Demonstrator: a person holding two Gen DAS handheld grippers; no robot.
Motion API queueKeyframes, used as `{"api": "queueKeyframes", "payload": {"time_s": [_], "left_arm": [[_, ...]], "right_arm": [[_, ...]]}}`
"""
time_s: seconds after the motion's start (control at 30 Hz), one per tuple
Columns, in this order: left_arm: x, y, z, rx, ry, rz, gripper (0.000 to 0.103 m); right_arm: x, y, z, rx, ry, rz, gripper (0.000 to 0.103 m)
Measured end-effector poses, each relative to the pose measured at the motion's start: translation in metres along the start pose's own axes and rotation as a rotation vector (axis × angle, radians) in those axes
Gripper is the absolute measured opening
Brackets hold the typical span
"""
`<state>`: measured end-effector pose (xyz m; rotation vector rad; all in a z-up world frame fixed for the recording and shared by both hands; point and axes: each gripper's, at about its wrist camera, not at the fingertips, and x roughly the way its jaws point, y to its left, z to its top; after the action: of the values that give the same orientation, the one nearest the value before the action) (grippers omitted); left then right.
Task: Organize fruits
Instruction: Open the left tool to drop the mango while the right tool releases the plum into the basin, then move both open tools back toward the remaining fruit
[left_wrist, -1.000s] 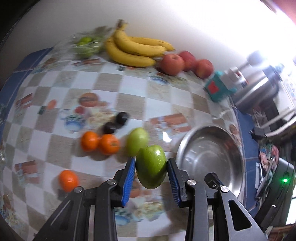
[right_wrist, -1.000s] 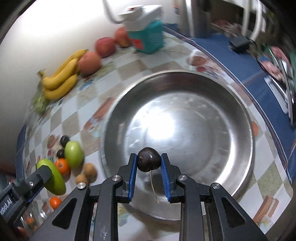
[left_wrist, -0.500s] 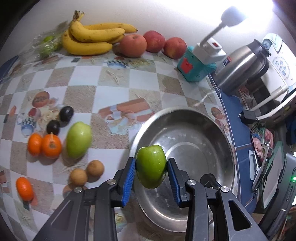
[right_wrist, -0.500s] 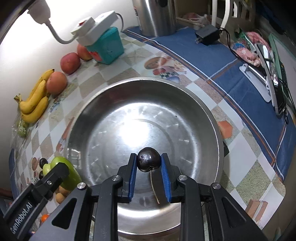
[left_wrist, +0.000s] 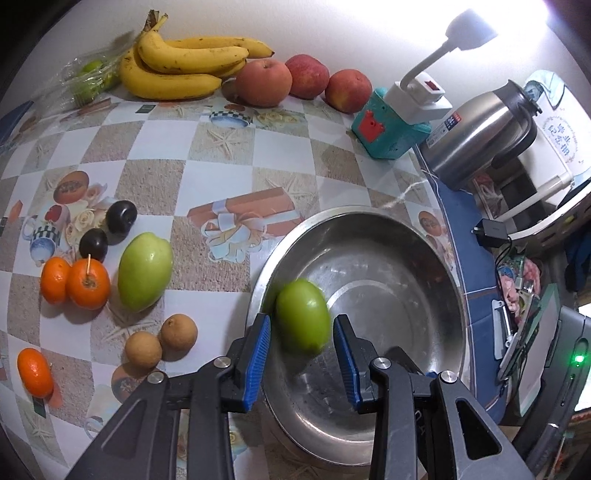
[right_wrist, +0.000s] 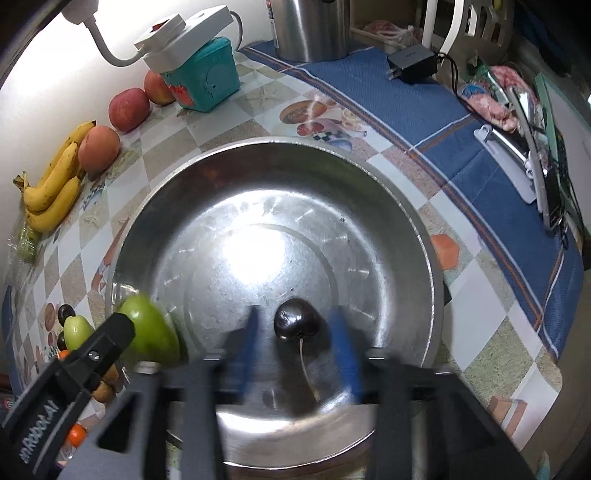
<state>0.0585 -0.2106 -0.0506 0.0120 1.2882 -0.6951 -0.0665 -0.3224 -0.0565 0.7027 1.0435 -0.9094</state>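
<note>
A steel bowl (left_wrist: 369, 212) (right_wrist: 424, 229) lies under both grippers. My left gripper (left_wrist: 301, 332) hangs over the bowl's left side. A green apple (left_wrist: 303, 314) (right_wrist: 147, 332) sits blurred between its blue pads, with a thin gap on each side. My right gripper (right_wrist: 295, 332) is over the bowl's near part. Its jaws are opening and blurred. A dark cherry (right_wrist: 297, 319) with a long stem is between them, touching neither pad. A black finger (right_wrist: 92, 350) of the left gripper shows at the right wrist view's lower left.
On the checkered cloth left of the bowl lie a second green apple (left_wrist: 144, 271), oranges (left_wrist: 88, 283), dark cherries (left_wrist: 121, 217) and brown longans (left_wrist: 179, 331). Bananas (left_wrist: 184, 62) and red apples (left_wrist: 263, 83) line the wall. A teal box (left_wrist: 388, 129) and a steel kettle (left_wrist: 476, 136) stand at the right.
Both grippers moved over the bowl. The right jaws, shut on the cherry before, have spread off it. The green apple has come loose from the left pads and looks smaller and blurred.
</note>
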Motion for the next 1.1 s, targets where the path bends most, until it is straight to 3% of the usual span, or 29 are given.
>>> {"api": "queueKeyframes", "payload": {"time_s": [0.13, 0.27, 0.33, 0.43, 0.47, 0.5, 0.6, 0.73, 1.1], "left_arm": [[-0.004, 0.004, 0.001, -0.021, -0.003, -0.002, 0.042], [-0.013, 0.01, 0.003, -0.042, -0.024, 0.017, 0.069], [-0.018, 0.014, 0.003, -0.053, -0.039, 0.043, 0.073], [-0.025, 0.027, 0.005, -0.084, -0.058, 0.119, 0.09], [-0.027, 0.033, 0.005, -0.098, -0.07, 0.162, 0.1], [-0.029, 0.037, 0.005, -0.106, -0.078, 0.195, 0.103], [-0.033, 0.053, 0.006, -0.133, -0.098, 0.31, 0.103], [-0.039, 0.073, 0.006, -0.175, -0.113, 0.38, 0.103], [-0.061, 0.104, 0.011, -0.13, -0.18, 0.654, 0.103]], "right_arm": [[-0.004, -0.001, 0.002, -0.003, -0.019, -0.012, 0.069], [-0.005, -0.002, 0.002, -0.002, -0.027, -0.006, 0.078], [-0.005, -0.001, 0.003, -0.005, -0.032, 0.001, 0.09], [-0.006, 0.0, 0.003, -0.009, -0.038, 0.011, 0.093], [-0.006, 0.0, 0.002, -0.011, -0.036, 0.014, 0.093], [-0.006, 0.001, 0.002, -0.014, -0.034, 0.017, 0.093], [-0.006, 0.003, 0.001, -0.022, -0.034, 0.023, 0.093], [-0.009, 0.008, 0.0, -0.045, -0.039, 0.029, 0.093], [-0.018, 0.031, -0.008, -0.153, -0.046, 0.038, 0.093]]}}
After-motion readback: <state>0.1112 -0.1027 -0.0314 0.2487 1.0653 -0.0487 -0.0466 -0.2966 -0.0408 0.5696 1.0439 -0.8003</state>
